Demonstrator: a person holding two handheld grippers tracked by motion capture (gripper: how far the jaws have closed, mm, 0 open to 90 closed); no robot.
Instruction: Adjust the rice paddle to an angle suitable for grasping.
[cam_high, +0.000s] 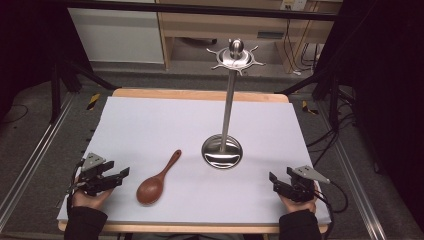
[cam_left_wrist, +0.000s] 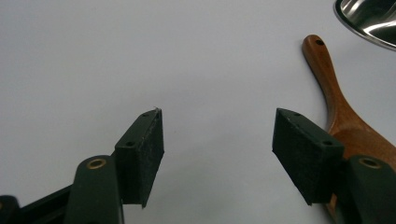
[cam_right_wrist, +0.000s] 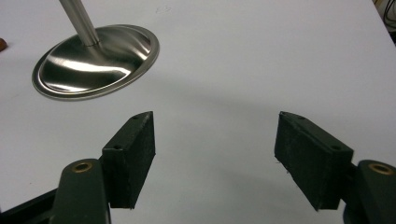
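Note:
A brown wooden spoon (cam_high: 159, 179) lies on the white sheet, bowl toward me, handle pointing up and right. In the left gripper view the spoon (cam_left_wrist: 337, 102) runs along the right side, partly behind the right jaw. My left gripper (cam_high: 120, 176) rests near the table's front left, just left of the spoon's bowl, open with nothing between its jaws (cam_left_wrist: 217, 149). A steel utensil stand (cam_high: 222, 150) with a round base, tall pole and hooked top ring stands at the centre. My right gripper (cam_high: 276, 182) sits at the front right, open and empty (cam_right_wrist: 214, 149), with the stand's base (cam_right_wrist: 95, 60) ahead and left.
The white sheet (cam_high: 150, 120) covers a wooden table, whose edge shows at the back. Black frame rails and cables run along both sides. A wooden cabinet stands beyond the table.

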